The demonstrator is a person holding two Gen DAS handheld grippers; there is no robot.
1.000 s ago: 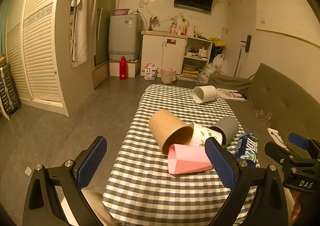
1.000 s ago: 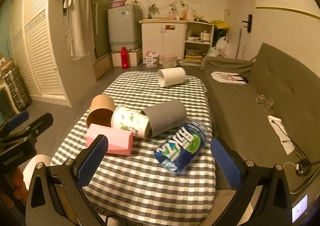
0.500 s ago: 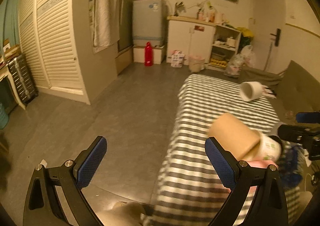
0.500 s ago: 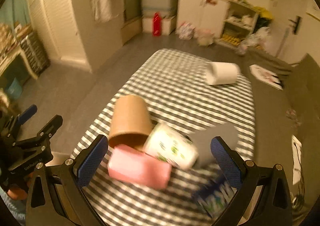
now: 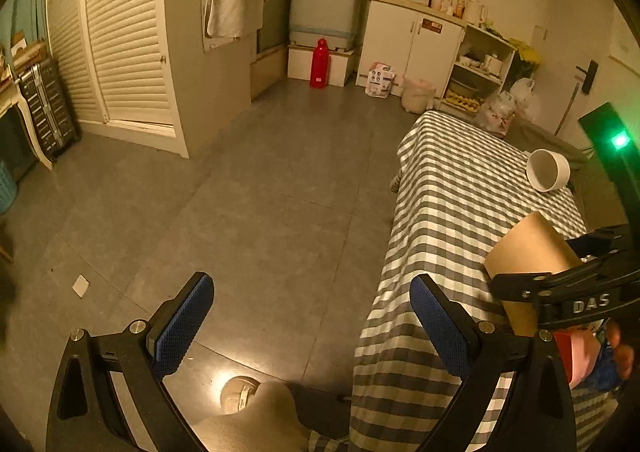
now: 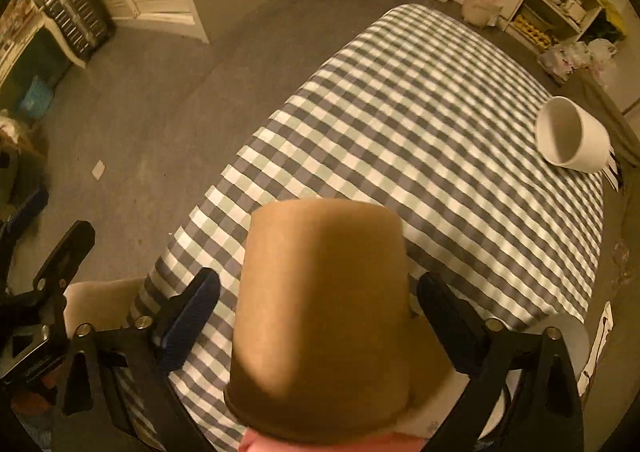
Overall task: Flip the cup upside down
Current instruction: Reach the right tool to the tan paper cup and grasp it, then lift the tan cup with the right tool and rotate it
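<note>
- Right gripper [image 6: 318,326] has its blue-padded fingers spread wide on either side of the brown paper cup [image 6: 324,316]. There's a gap on both sides, so nothing is actually pinched.
- That cup lies on its side on the checkered tablecloth [image 6: 420,124], closed base pointing away from the camera. Its rim sits at the near table end, right against a pink thing [image 6: 256,446] that's mostly cut off by the frame.
- Left gripper [image 5: 312,324] is wide open too and empty, hanging over the grey floor [image 5: 260,192] off the table's edge.
- A white cup [image 6: 572,140] lies on its side at the far end, well apart from the brown one.
- Something pale pokes out behind the right finger, can't tell what.
- Red bottle [image 5: 319,63] stands by the washing machine [image 5: 326,0].
</note>
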